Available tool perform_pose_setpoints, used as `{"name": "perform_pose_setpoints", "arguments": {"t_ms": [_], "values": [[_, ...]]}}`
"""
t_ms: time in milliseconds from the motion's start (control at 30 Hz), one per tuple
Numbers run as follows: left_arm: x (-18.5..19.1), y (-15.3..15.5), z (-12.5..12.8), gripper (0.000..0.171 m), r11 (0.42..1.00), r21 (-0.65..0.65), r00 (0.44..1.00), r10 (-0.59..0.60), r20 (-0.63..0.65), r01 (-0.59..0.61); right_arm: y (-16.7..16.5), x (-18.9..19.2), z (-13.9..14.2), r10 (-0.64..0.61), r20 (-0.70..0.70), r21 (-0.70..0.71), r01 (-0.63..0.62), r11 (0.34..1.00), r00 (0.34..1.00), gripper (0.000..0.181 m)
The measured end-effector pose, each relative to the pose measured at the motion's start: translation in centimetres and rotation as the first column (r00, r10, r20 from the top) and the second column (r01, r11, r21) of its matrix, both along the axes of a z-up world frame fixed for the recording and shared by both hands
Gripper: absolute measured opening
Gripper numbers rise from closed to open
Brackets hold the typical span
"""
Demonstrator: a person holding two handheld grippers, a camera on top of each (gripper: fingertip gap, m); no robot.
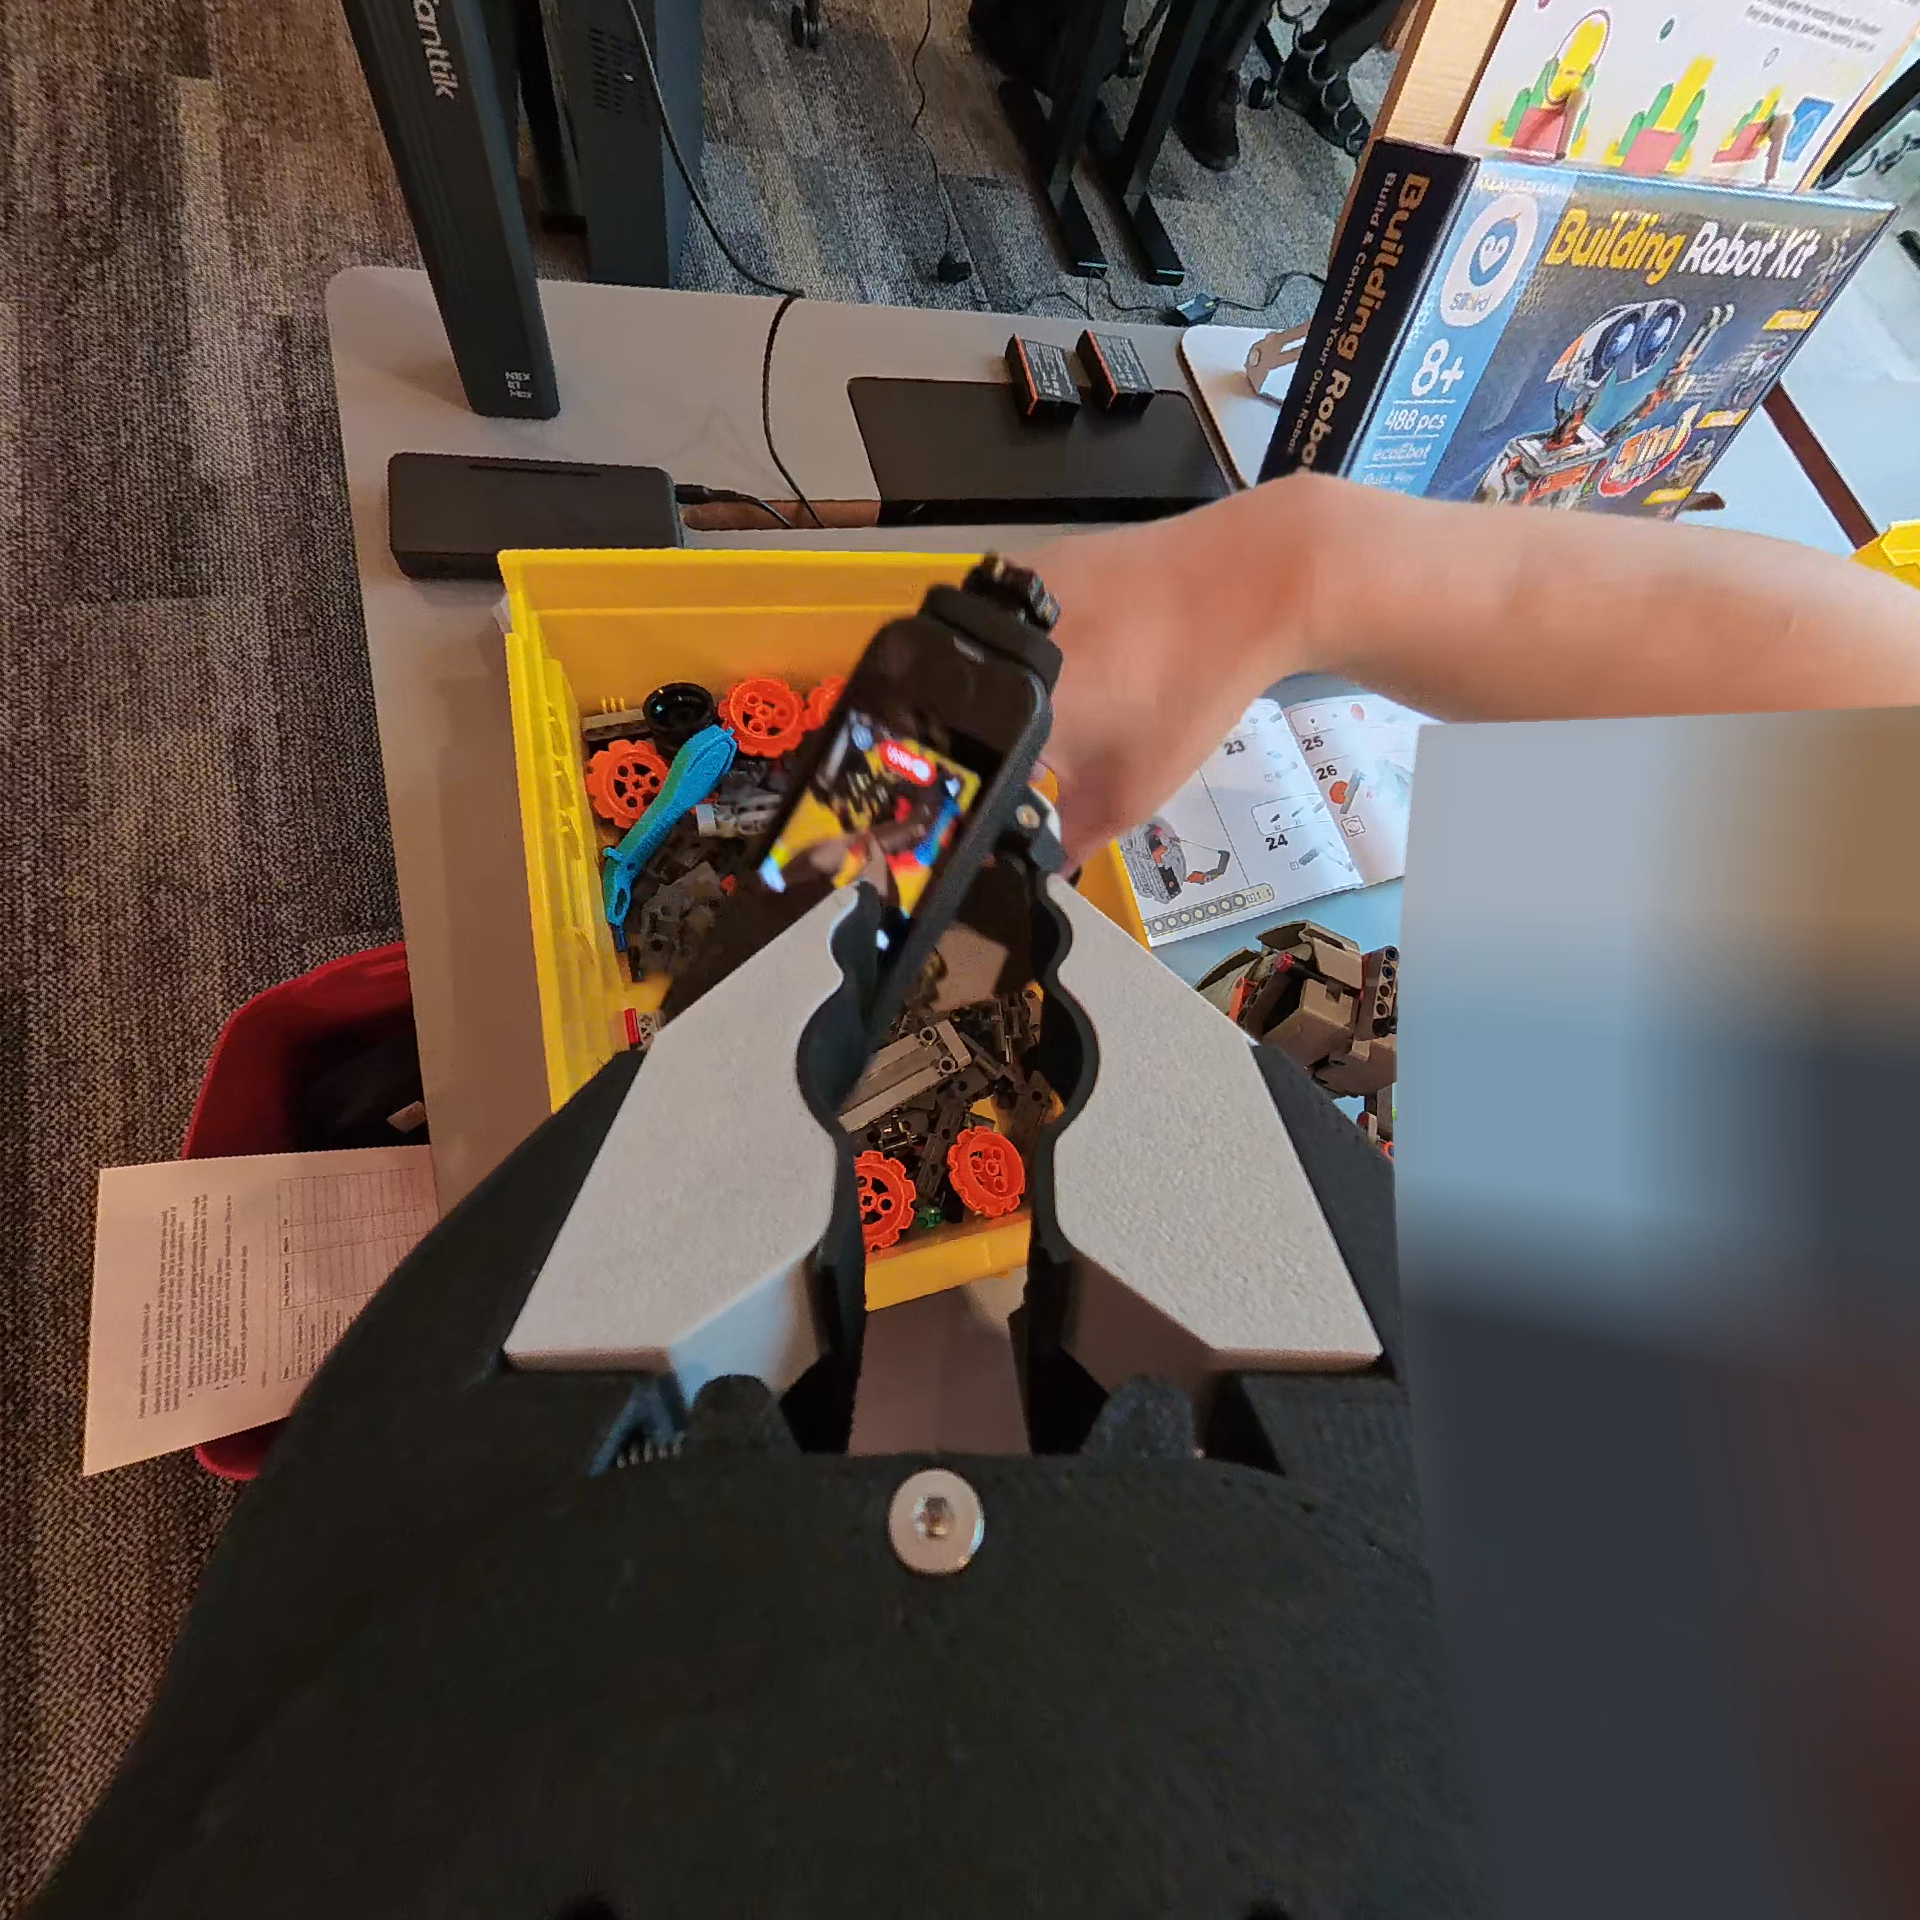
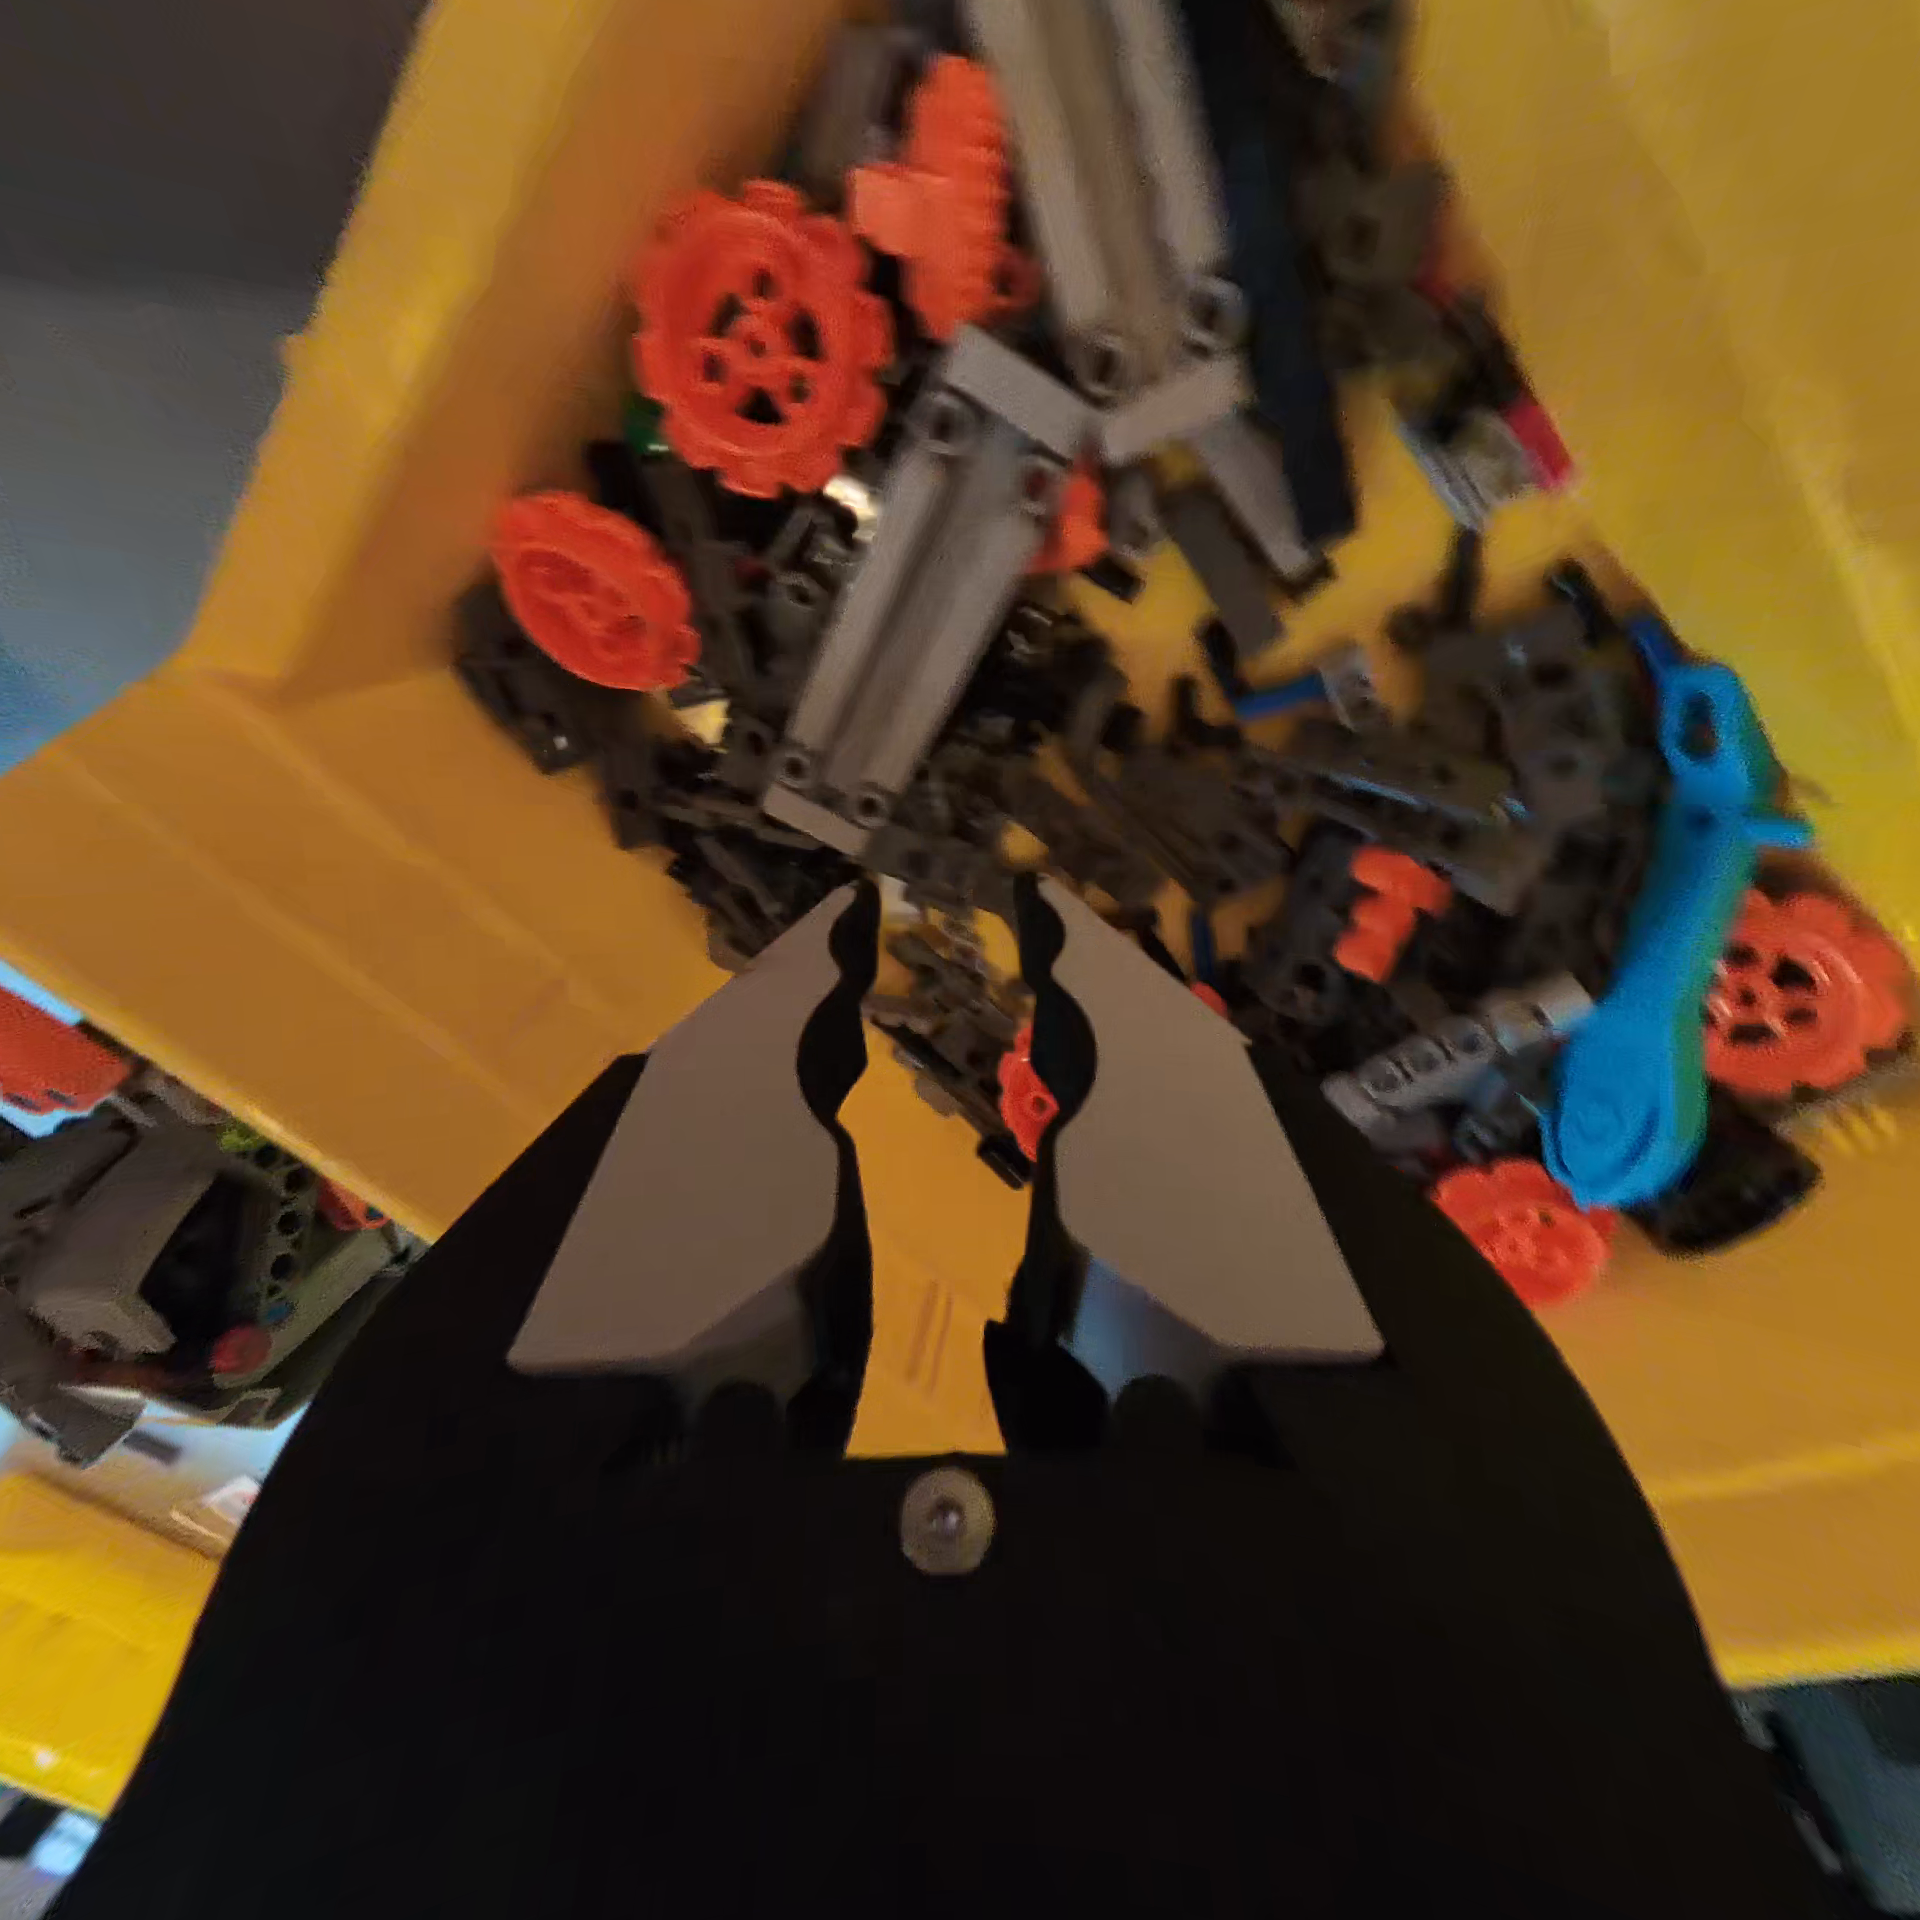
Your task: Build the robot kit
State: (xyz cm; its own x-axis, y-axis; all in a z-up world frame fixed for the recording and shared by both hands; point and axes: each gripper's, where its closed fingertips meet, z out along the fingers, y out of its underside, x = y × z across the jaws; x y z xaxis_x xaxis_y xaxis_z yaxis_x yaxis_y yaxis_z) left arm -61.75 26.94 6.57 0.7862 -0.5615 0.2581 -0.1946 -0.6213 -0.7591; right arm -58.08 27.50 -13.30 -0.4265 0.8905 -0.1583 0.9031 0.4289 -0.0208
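A yellow bin (image 1: pixel 727 603) on the table holds a heap of building pieces: orange gear wheels (image 1: pixel 764 717), grey beams (image 1: pixel 914 1060), dark connectors and a blue tool (image 1: pixel 665 821). My left gripper (image 1: pixel 951 904) is open and empty, above the bin's near end. A hand (image 1: pixel 1195 644) holds the right gripper, with a phone (image 1: pixel 904 800) on it, down into the bin. In the blurred right wrist view, my right gripper (image 2: pixel 943 894) is open just above dark pieces, near a grey beam (image 2: pixel 914 623). Orange gears (image 2: pixel 764 338) lie left and the blue tool (image 2: pixel 1652 987) right, inside the bin's wall (image 2: pixel 312 831).
A printed kit box (image 1: pixel 1558 332) stands at the back right. An open instruction booklet (image 1: pixel 1278 821) and a partly built grey model (image 1: pixel 1309 997) lie right of the bin. Black devices (image 1: pixel 530 509) sit behind it. A red bin (image 1: pixel 301 1039) and a paper sheet (image 1: pixel 239 1288) are on the floor at left. Tip to tip, the grippers are about 20 cm apart.
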Motion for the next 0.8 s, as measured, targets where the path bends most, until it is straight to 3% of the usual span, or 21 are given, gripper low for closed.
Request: {"name": "perform_pose_setpoints", "arguments": {"t_ms": [100, 167, 300, 467, 633, 733, 800], "values": [[0.0, 0.0, 0.0, 0.027, 1.0, -0.001, 1.0, 0.0, -0.002, 0.0, -1.7, 0.1, -1.1, 0.065, 0.017, -0.033, -0.065, 0.997, 0.998, 0.031], [0.0, 0.0, 0.0, 0.027, 1.0, -0.001, 1.0, 0.0, -0.001, 0.0, -2.6, -0.3, -1.9, 0.0, 0.033, -0.086, 0.003, 0.996, 0.999, 0.045], [0.1, 0.0, -0.1, 0.027, 1.0, -0.002, 1.0, -0.002, -0.004, 0.002, -1.9, -1.6, -2.3, -0.092, 0.014, -0.091, 0.093, 0.991, 0.996, 0.029], [0.0, 0.0, -0.1, 0.027, 1.0, -0.003, 1.0, -0.001, -0.001, 0.001, 1.8, -1.1, -1.4, -0.153, -0.007, 0.005, 0.153, 0.988, 0.988, 0.027], [0.0, 0.0, 0.0, 0.027, 1.0, -0.001, 1.0, -0.002, 0.0, 0.002, 9.8, 3.0, -0.5, -0.281, 0.036, 0.285, 0.26, 0.923, 0.959, 0.026], [0.0, 0.0, 0.0, 0.027, 1.0, -0.001, 1.0, -0.001, 0.001, 0.001, 10.4, 4.2, -0.1, -0.383, 0.024, 0.239, 0.367, 0.899, 0.923, 0.026], [0.0, 0.0, 0.0, 0.028, 1.0, -0.003, 1.0, -0.001, 0.001, 0.001, 10.4, 4.1, 0.4, -0.371, -0.012, 0.249, 0.363, 0.898, 0.928, 0.035]]}}
